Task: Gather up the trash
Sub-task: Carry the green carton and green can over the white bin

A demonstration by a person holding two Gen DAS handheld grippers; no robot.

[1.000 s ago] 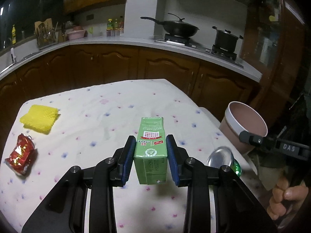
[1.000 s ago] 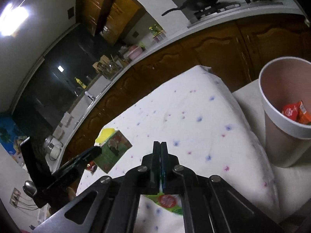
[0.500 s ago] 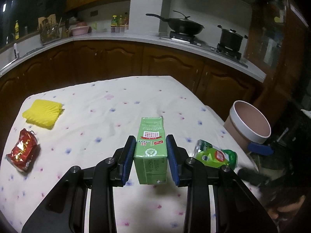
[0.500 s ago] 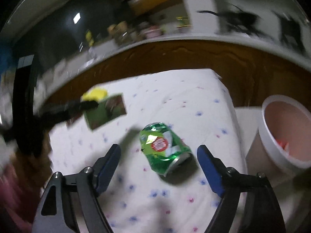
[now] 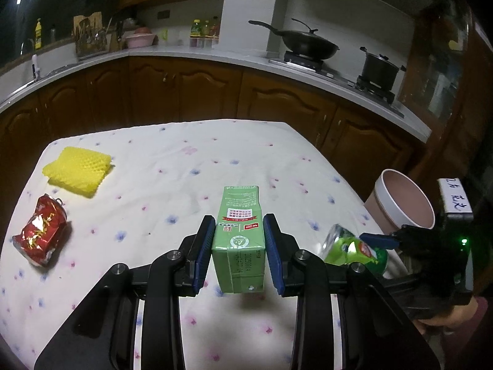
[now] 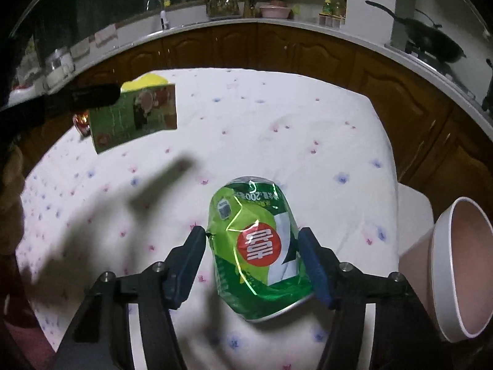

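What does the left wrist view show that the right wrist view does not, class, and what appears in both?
Only the left wrist view: the crushed red metal can lying whole on the table, the black lidded pot on the stove, and the left gripper with its jaws clamped on the carton.

Only the right wrist view: the printed face of the crushed green can and the right gripper around it.

Both: the green drink carton, the green can, the pink bin, the yellow foam pad and the floral tablecloth.

Both wrist views close above shared table (image 5: 234, 141), facing counter (image 6: 308, 26)
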